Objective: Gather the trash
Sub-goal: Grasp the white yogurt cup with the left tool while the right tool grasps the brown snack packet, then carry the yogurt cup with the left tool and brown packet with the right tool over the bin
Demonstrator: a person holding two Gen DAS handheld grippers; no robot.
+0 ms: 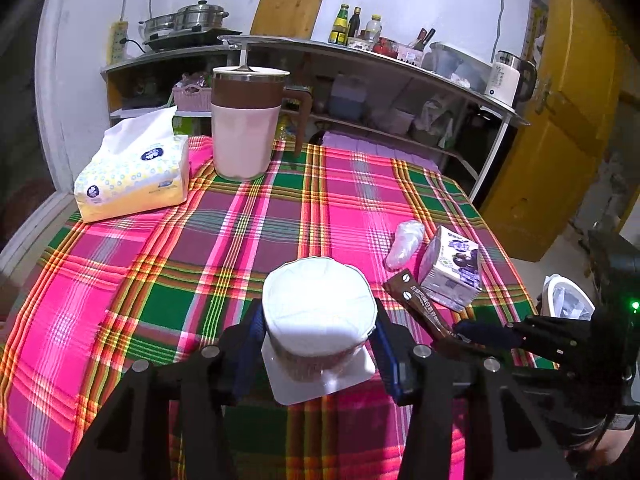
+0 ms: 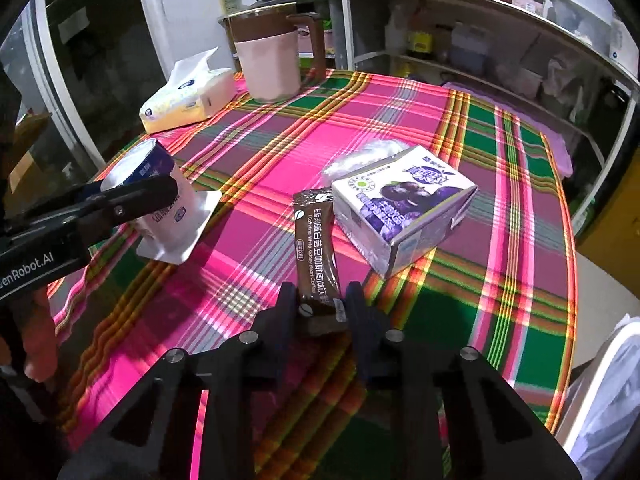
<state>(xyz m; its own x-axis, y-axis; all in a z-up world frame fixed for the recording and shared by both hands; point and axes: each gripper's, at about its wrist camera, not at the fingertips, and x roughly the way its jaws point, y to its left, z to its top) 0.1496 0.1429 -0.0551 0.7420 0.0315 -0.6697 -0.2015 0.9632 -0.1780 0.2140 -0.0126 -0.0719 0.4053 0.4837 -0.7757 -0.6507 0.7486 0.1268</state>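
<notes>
A white upturned yogurt cup stands on the plaid tablecloth, between the fingers of my left gripper, which is closed on its sides; it also shows in the right wrist view. My right gripper is shut on the near end of a brown coffee sachet, which lies flat on the cloth; the sachet also shows in the left wrist view. A purple-and-white milk carton lies beside the sachet, with a crumpled clear plastic wrapper behind it.
A tissue pack and a pink-and-brown jug stand at the table's far side. A white bin with a liner stands off the table's right edge. Metal shelves with kitchenware run behind the table.
</notes>
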